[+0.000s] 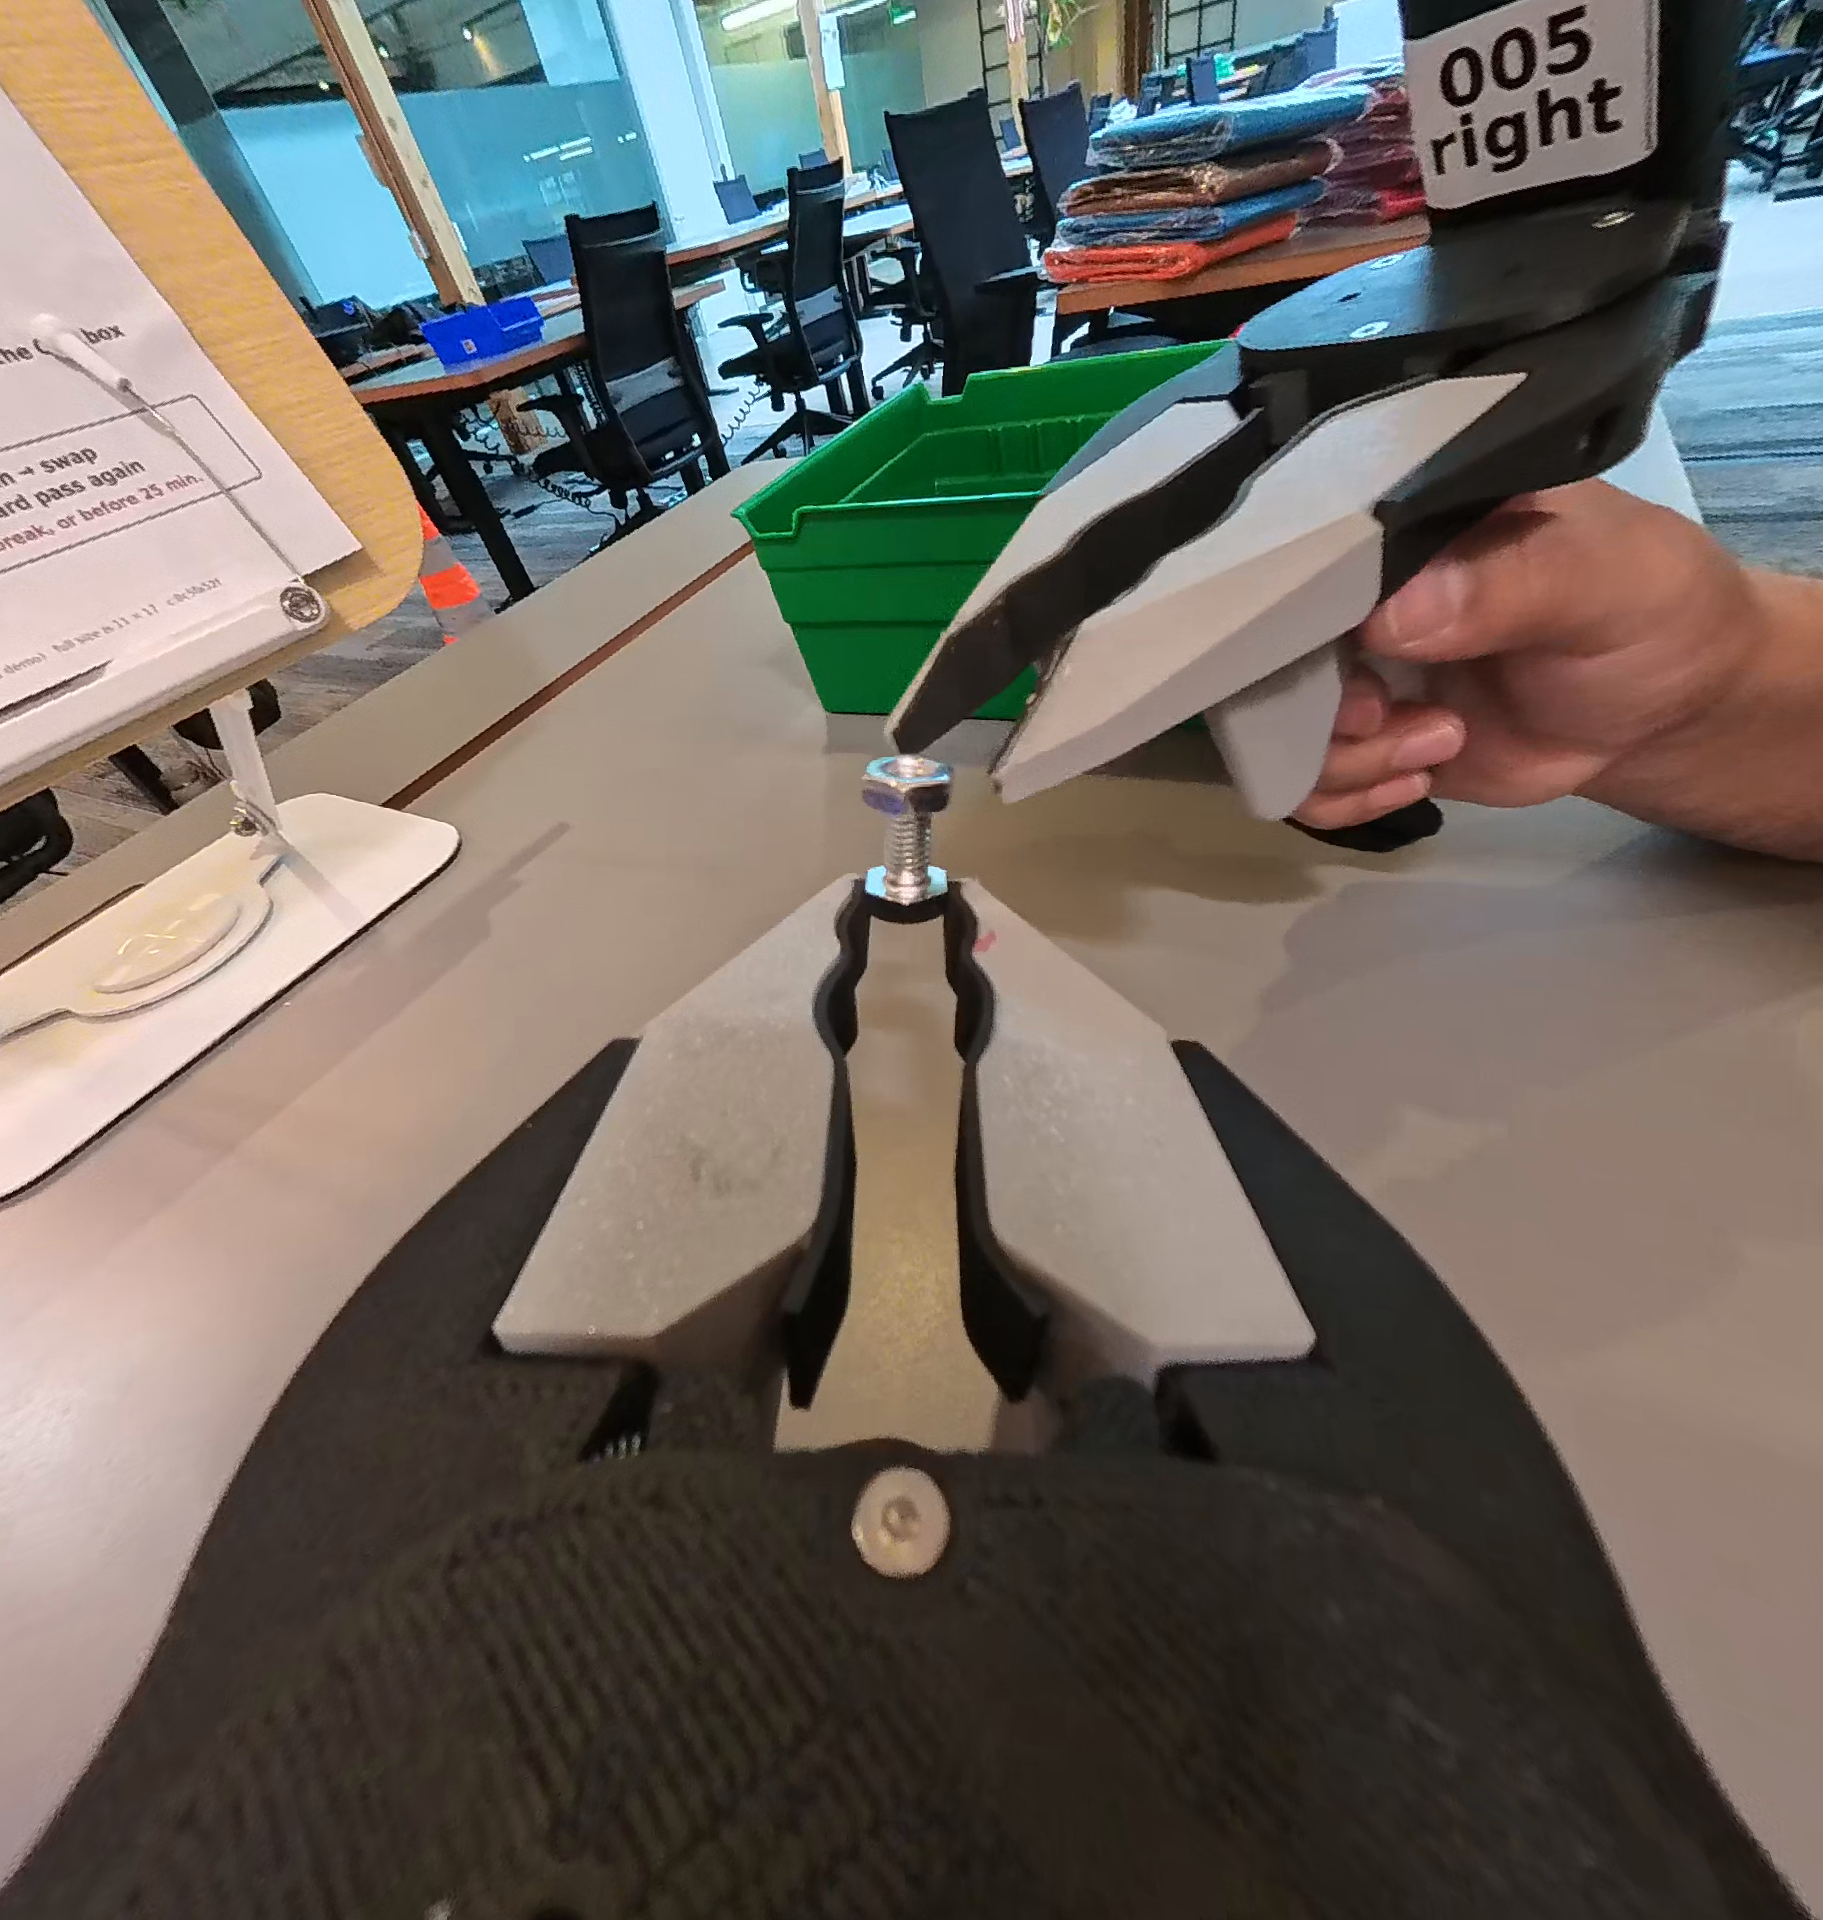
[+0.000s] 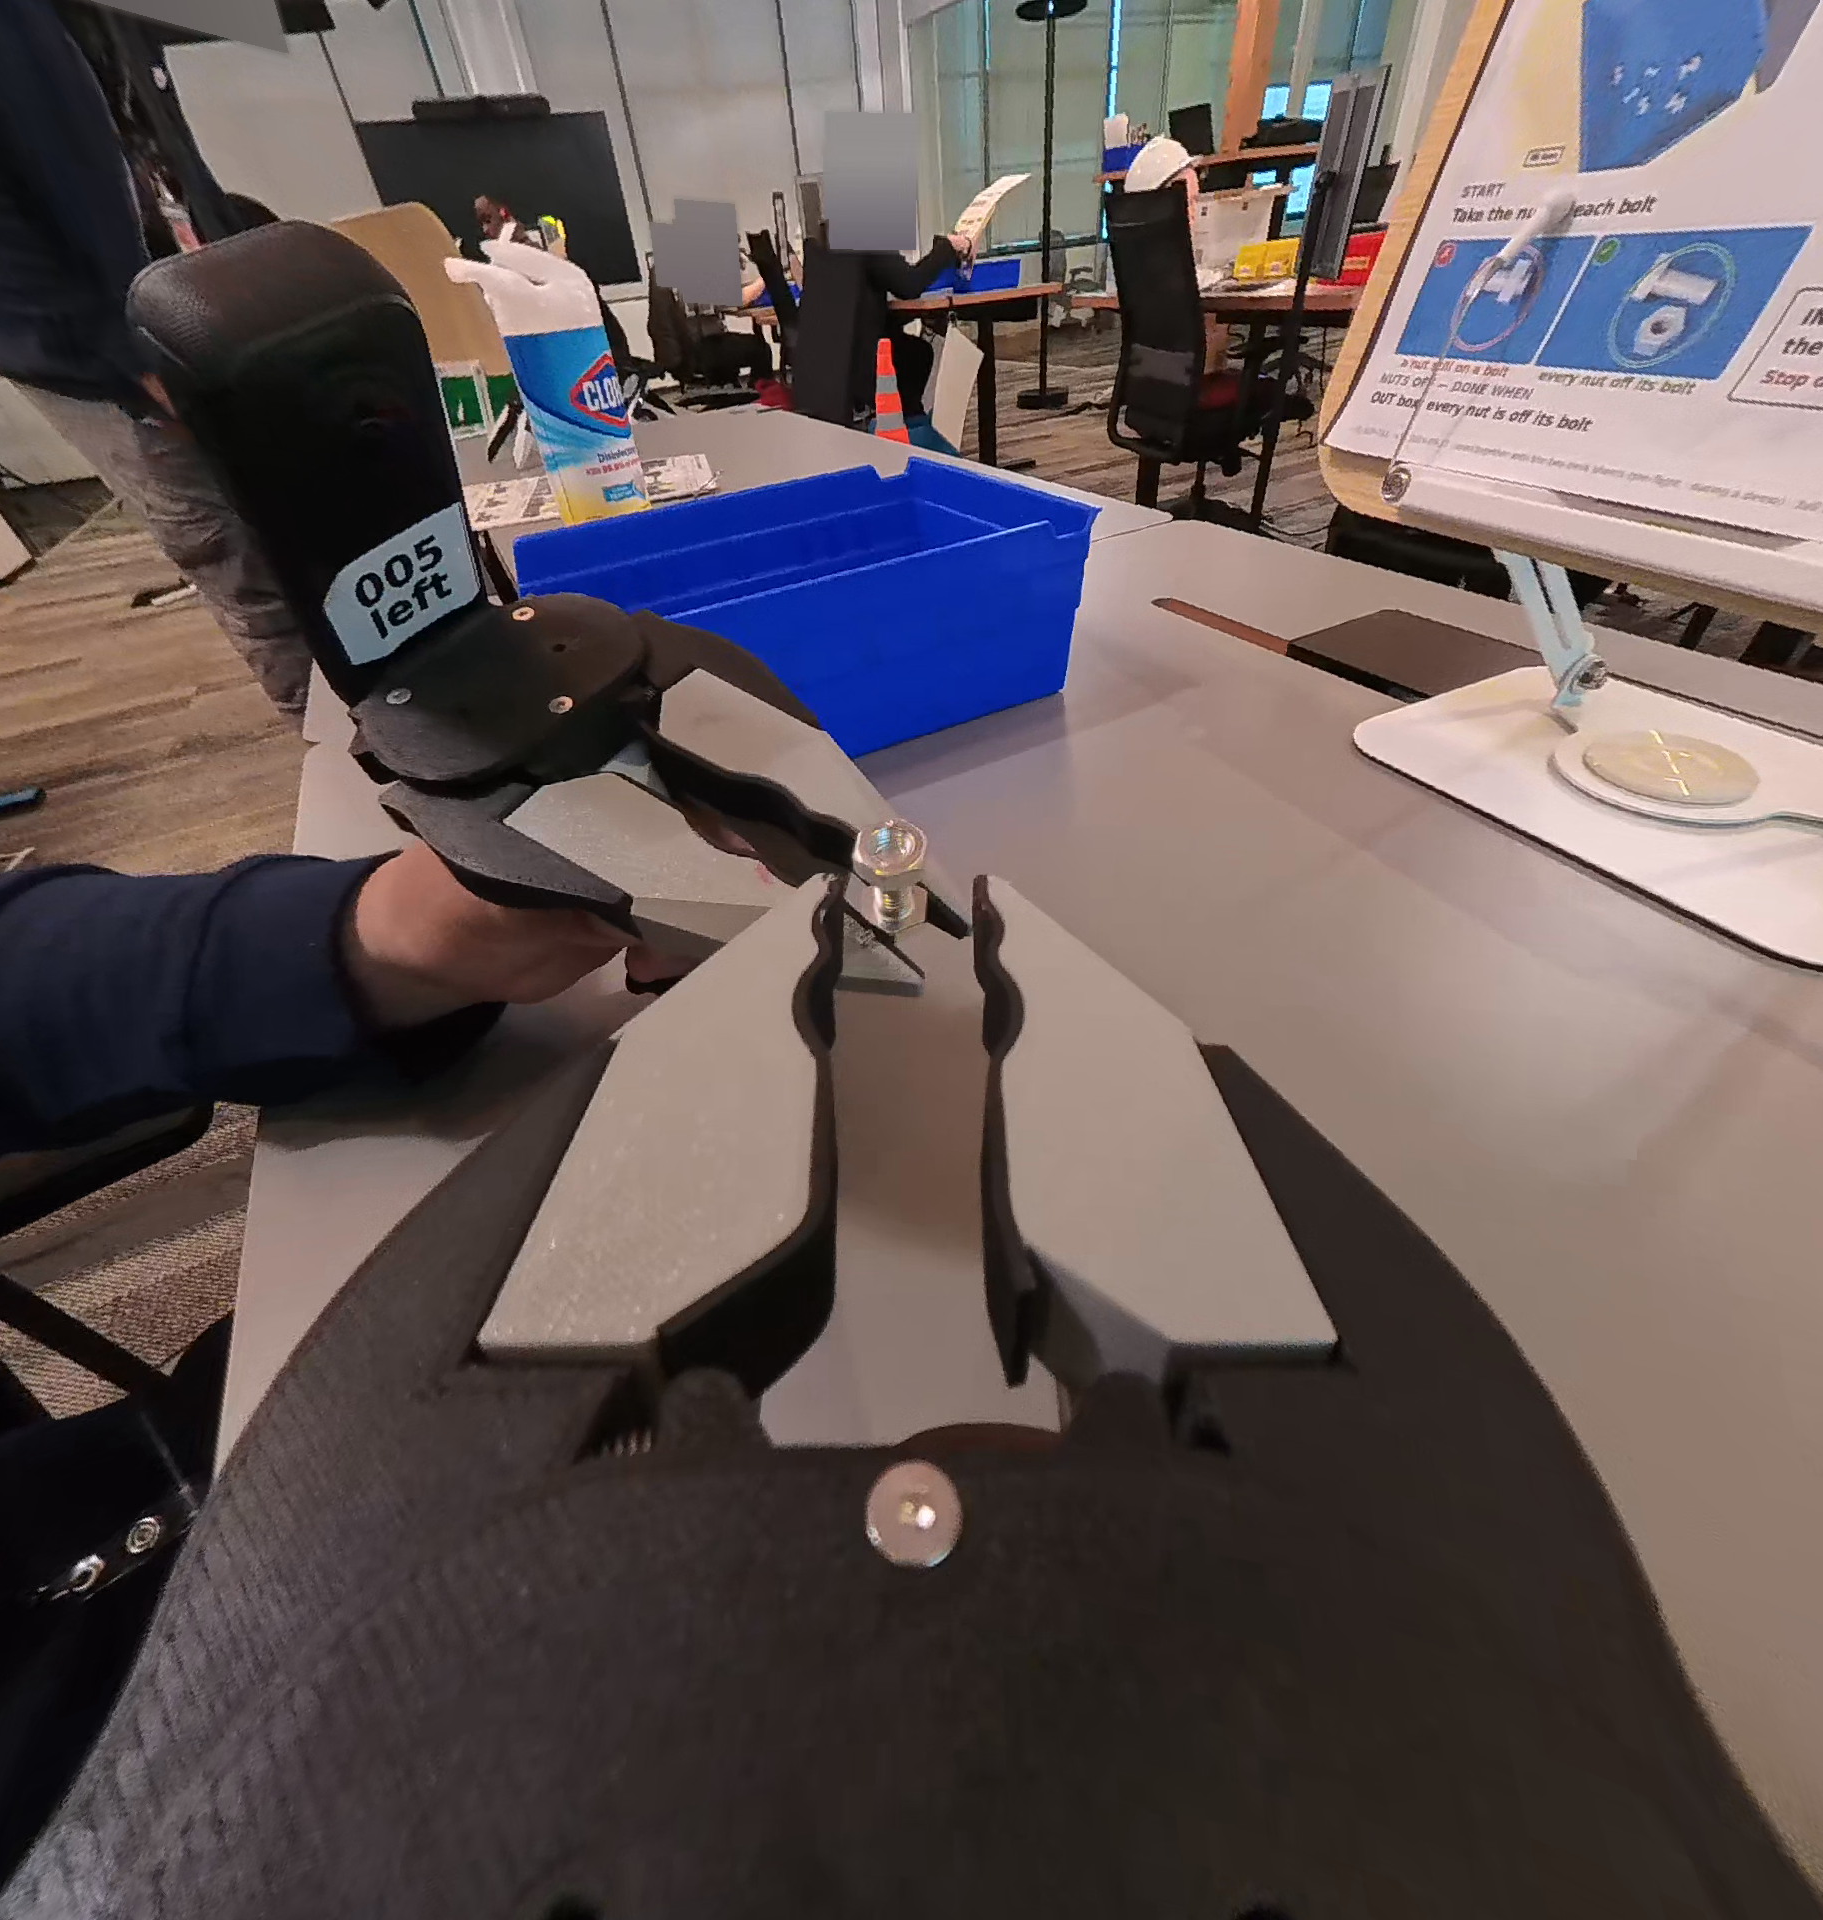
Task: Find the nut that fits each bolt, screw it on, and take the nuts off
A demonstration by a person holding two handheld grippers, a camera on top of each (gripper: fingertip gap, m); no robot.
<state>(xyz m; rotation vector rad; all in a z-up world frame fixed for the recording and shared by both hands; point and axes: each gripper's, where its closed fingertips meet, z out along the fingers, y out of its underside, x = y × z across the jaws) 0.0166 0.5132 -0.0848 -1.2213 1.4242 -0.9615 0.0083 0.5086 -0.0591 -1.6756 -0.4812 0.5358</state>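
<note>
Your left gripper [image 1: 905, 902] has its jaws clenched on the head of the bolt [image 1: 903, 844], which stands upright above the grey bench [image 1: 1509, 1091]. The nut [image 1: 905, 781] sits at the bolt's top. Your right gripper [image 1: 954, 764] hovers at its 1 o'clock, jaws released, one tip just above the nut.

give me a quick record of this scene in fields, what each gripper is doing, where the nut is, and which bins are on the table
left gripper: shut on the bolt at its head, threads pointing up
nut: threaded on near the top of the bolt
right gripper: jaws open, empty, close beside the nut
green bin: on the table behind the right gripper in the left wrist view
blue bin: on the table behind the left gripper in the right wrist view
table: grey
</note>
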